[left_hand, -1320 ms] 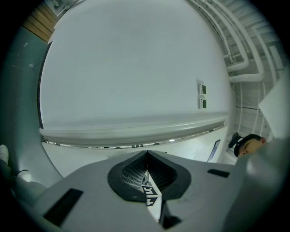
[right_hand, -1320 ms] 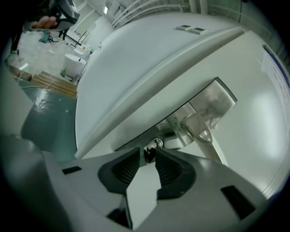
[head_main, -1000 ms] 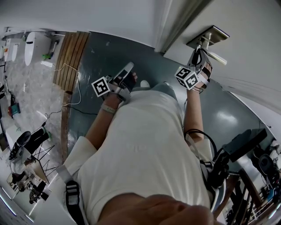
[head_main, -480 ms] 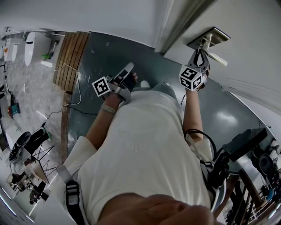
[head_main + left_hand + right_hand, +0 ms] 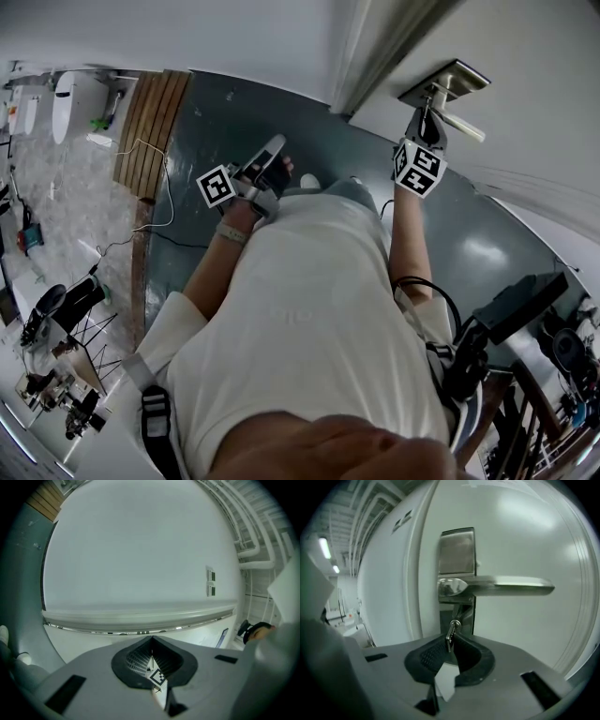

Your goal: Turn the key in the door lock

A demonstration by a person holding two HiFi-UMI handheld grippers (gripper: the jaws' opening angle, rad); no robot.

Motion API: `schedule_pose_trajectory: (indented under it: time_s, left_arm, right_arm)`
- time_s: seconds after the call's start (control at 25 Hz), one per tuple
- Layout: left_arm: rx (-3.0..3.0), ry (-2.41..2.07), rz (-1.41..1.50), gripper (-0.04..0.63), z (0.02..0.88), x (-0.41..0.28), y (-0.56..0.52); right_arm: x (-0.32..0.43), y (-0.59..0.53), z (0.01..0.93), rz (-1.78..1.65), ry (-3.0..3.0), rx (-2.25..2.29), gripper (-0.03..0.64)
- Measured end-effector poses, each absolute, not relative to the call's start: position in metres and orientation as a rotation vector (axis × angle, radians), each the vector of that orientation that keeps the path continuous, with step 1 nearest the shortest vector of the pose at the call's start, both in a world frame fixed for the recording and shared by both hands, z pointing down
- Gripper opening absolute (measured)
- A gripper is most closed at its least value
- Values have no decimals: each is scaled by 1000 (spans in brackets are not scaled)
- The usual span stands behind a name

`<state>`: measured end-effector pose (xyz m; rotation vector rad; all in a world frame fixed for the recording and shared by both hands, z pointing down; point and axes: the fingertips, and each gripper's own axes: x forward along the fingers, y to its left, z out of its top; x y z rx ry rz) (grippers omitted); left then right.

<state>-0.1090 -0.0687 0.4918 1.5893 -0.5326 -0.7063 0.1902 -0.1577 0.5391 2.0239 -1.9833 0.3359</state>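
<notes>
At the white painted door (image 5: 525, 536) we stand close, both tools raised. Its tall brushed-steel lock plate (image 5: 457, 550) sits near the door's edge, and a long steel lever handle (image 5: 511, 585) reaches level from it towards the right of the right gripper view. Our left gripper (image 5: 151, 641) hangs well apart from the lock, facing a pale wall (image 5: 140, 550), its jaws pressed together on nothing.

Our right gripper (image 5: 450, 645) is the one at the lock. Its jaws have just been closing and now pinch the flat head of the small silver metal key (image 5: 451, 631) between their tips. The key sits in the lock plate just below the lever handle, straight ahead of the jaws. Its long axis runs away from us into the door, in line with the gripper. We judge the turn must be a roll of the wrist about that line, with no sideways pull. The key's head shows edge-on, thin and bright, leaning slightly off upright, with a round hole at its top. How far the lock has gone round we cannot tell.
</notes>
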Motion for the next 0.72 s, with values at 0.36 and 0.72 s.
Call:
schedule_pose_trajectory:
  time_s: [0.36,0.72]
  left_arm:
    - [1581,-538,-705,6,493,-109,-68]
    - [1576,-540,-710,8,494,-109,-67]
  right_arm:
    - [194,-157,538,966,-2232,2208,44]
    - [195,-156,537,1698,-2375,2255,40]
